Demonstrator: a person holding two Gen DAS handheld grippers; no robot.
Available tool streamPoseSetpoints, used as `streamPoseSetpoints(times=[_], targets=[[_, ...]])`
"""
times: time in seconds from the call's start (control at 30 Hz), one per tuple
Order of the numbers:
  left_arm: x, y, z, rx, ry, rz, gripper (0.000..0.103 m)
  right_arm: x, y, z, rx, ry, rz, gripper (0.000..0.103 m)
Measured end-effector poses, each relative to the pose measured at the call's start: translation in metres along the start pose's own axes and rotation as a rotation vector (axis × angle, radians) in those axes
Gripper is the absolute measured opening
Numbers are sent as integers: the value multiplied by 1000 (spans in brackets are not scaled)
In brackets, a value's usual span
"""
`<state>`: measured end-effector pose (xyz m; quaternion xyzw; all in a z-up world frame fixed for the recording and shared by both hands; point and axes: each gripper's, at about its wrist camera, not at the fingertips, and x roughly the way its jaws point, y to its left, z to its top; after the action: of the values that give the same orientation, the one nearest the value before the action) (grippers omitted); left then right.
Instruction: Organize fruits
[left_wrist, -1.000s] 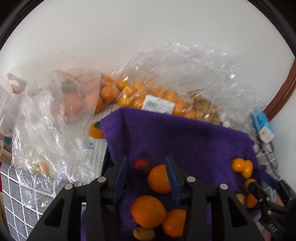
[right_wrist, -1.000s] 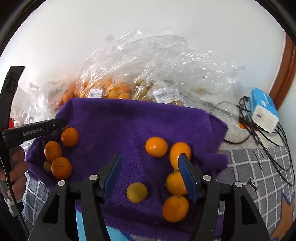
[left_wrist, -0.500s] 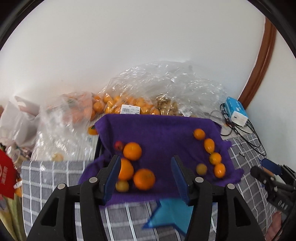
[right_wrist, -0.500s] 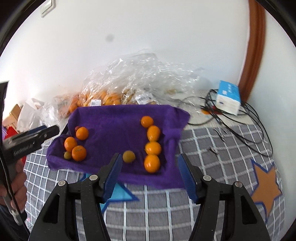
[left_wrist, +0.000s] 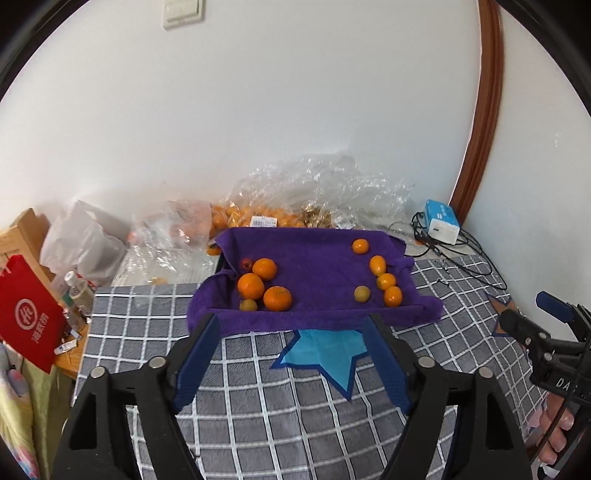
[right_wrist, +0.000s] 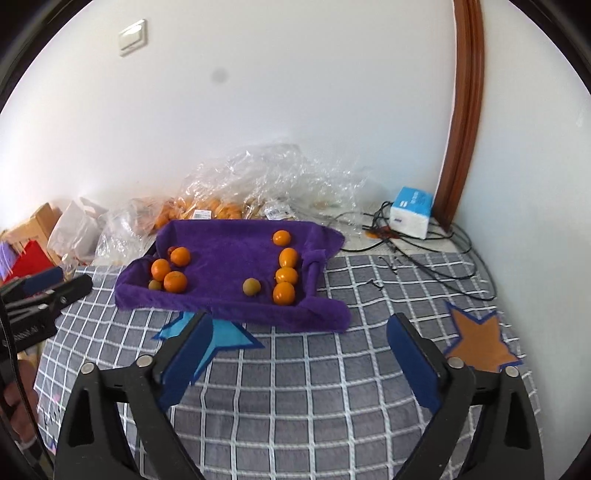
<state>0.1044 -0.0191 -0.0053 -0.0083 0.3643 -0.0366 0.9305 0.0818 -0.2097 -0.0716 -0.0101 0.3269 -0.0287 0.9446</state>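
Even daylight is filling both views; fisheye distortion is bending the edges (dark vignette corners), and focus is holding sharp.

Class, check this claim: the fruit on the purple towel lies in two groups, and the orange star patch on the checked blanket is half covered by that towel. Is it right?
Not quite. The star patch half under the purple towel is the blue star patch; the orange star patch lies uncovered, apart to the right. The fruit does lie in two groups. The right wrist view shows it.
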Motion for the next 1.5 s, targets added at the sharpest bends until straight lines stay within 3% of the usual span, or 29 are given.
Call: streamPoseSetpoints(times=[0.13,0.43,1.5], targets=[[-23,-4,-7,-10,-30,3,85,-23,-3,-11,5,-25,-8,98],[-46,-6,-21,-19,-60,26,86,-46,-6,-21,21,-36,-22,99],[-48,-9,-25,-37,-51,14,86,-52,-8,-27,41,-38,-38,99]])
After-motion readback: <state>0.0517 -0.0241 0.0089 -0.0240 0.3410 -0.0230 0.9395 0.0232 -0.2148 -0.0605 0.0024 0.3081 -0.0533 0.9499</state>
